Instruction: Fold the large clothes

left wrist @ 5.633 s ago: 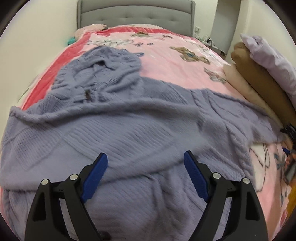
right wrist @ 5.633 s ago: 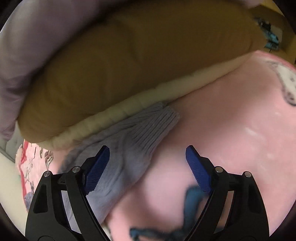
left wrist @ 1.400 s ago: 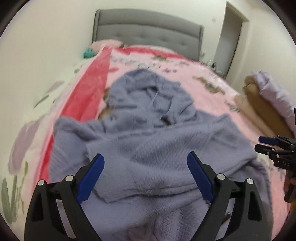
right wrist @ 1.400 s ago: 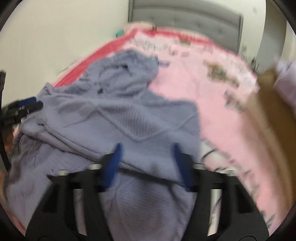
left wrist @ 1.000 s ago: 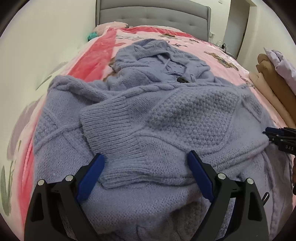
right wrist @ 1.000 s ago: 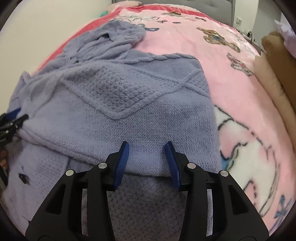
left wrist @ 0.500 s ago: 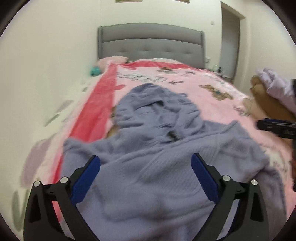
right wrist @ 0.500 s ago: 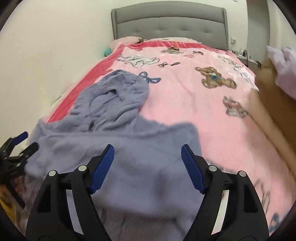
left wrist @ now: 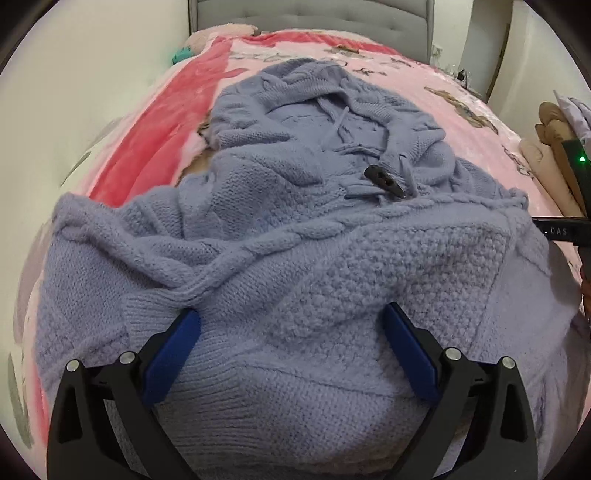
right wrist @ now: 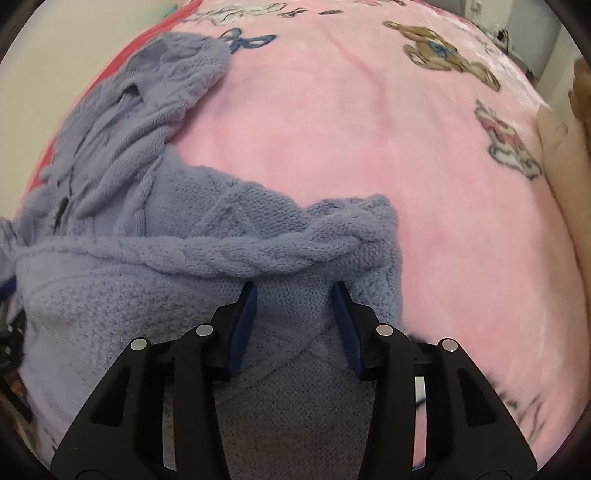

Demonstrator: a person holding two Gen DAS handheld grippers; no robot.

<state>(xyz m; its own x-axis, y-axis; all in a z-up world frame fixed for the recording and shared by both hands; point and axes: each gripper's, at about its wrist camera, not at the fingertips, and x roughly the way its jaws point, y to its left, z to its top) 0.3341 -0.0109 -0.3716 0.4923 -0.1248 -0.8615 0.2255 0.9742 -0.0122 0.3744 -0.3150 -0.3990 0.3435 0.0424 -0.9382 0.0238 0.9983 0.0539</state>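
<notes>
From my left camera I see the lavender knitted sweater spread in a heap across the near end of the bed, on top of the pink blanket with its red strip running along the wall side. The hood lies toward the grey headboard, and a dark toggle button sits near the collar, with the drawstrings loose around it. A thick cable-knit band crosses the sweater from left to right, and a folded layer of the knit lies over the part nearest me. My left claw is spread wide, its blue pads down on the knit at either side of a broad stretch of the fabric, not pinching it. My right claw sits on the sweater's right edge, just below the cable band; its jaws are closing with a bunch of the knit between the blue pads, though I cannot tell whether they press it yet. In the right view the blanket with printed bears stretches bare beyond the sweater. At the far right of the left view I can see part of the right claw's black body with a green light, and stacked pillows by the bed's edge.
</notes>
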